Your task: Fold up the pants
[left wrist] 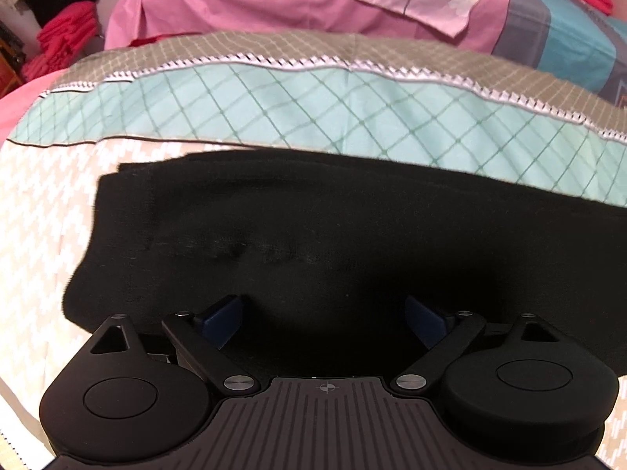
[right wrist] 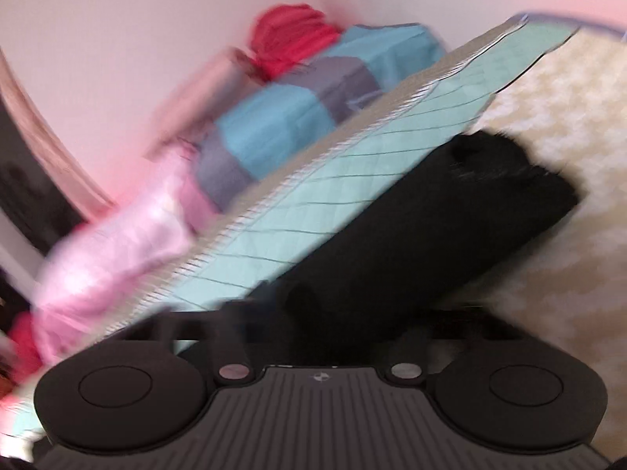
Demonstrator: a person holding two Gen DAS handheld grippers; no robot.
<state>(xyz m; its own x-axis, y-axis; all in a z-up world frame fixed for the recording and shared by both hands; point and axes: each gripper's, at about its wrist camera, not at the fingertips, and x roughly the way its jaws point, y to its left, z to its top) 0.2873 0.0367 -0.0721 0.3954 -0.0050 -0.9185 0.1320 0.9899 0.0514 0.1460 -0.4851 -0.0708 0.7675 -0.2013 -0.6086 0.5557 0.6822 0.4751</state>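
Black pants lie folded lengthwise across the bed, running left to right in the left wrist view. My left gripper is open, its blue pads wide apart just above the near edge of the pants, holding nothing. In the blurred, tilted right wrist view the pants run diagonally up to the right. My right gripper sits over their near end; its fingers are lost in blur against the black cloth.
The bed has a beige zigzag cover and a teal diamond-pattern quilt behind the pants. Pink bedding and a blue-grey pillow lie farther back. Red cloth is stacked at the far left.
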